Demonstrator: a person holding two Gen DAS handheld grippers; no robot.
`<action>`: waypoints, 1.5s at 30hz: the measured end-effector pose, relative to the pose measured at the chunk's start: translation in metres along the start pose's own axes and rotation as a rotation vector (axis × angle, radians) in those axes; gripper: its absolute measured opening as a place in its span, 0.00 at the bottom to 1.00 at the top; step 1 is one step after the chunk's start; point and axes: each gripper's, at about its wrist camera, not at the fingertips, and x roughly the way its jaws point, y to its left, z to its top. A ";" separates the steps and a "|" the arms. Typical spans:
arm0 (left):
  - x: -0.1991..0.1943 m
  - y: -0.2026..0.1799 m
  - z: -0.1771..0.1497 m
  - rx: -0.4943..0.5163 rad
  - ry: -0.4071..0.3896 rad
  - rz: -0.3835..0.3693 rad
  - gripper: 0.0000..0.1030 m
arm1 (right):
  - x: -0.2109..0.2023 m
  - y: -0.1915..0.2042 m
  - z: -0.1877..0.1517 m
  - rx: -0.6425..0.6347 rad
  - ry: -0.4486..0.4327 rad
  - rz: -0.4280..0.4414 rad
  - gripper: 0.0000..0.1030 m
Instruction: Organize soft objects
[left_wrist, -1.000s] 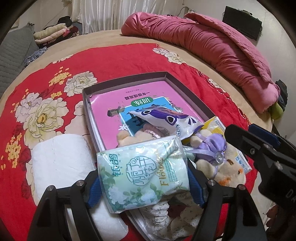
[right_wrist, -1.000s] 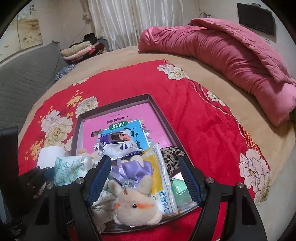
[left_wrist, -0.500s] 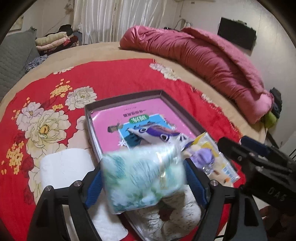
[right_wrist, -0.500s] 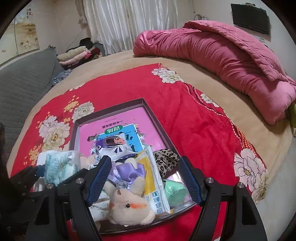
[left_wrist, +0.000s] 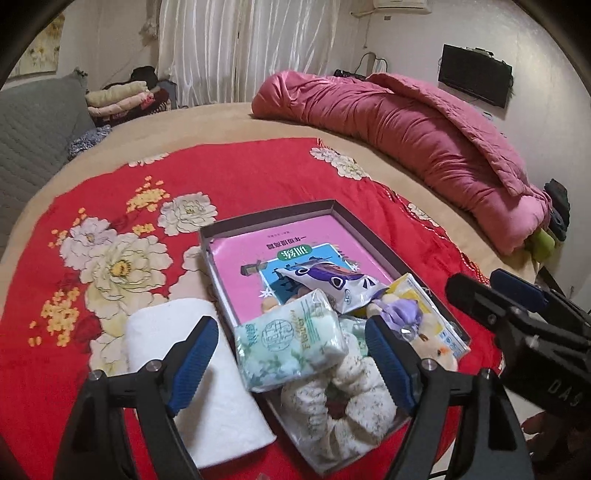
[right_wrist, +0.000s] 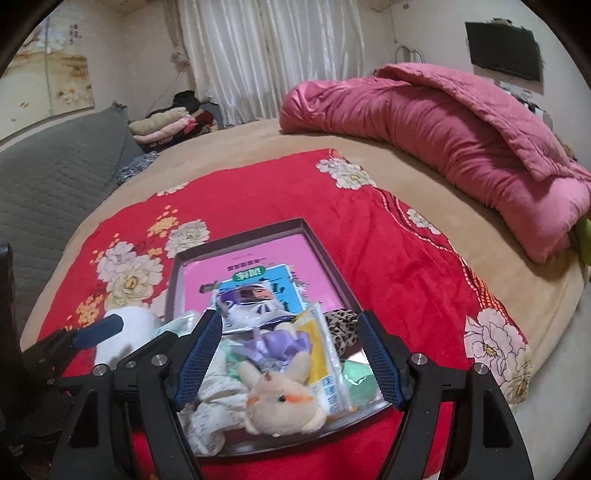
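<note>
My left gripper (left_wrist: 290, 325) is open and hangs over the near end of a dark tray (left_wrist: 266, 216). A green-and-white tissue pack (left_wrist: 291, 343) lies in the tray between the blue pads without touching them. It rests on a white speckled scrunchie (left_wrist: 332, 402) and against a purple snack packet (left_wrist: 328, 280). My right gripper (right_wrist: 288, 318) is open with nothing in it, above a cream plush rabbit (right_wrist: 280, 398) with a purple bow. A yellow packet (right_wrist: 321, 354), a leopard-print cloth (right_wrist: 340, 325) and a pale green item (right_wrist: 358, 384) fill the tray's right side. A pink book (left_wrist: 295, 236) lines the bottom.
A rolled white towel (left_wrist: 199, 369) lies on the red floral blanket (left_wrist: 240, 173), just left of the tray. A bulky pink quilt (left_wrist: 424, 129) runs along the bed's far right. Folded clothes (left_wrist: 122, 96) and a grey padded surface (left_wrist: 37, 129) are at the back left.
The tissue pack, pinched in my left gripper a second ago, has dropped free into the tray. Both grippers have lifted and drawn back a little.
</note>
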 end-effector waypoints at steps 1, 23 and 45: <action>-0.005 0.000 -0.001 0.001 -0.002 0.008 0.79 | -0.004 0.003 -0.002 -0.010 -0.006 0.004 0.74; -0.094 0.048 -0.073 -0.102 0.045 0.067 0.79 | -0.098 0.077 -0.080 -0.119 -0.056 0.017 0.75; -0.131 0.046 -0.095 -0.123 0.042 0.064 0.79 | -0.119 0.080 -0.103 -0.097 -0.001 -0.023 0.75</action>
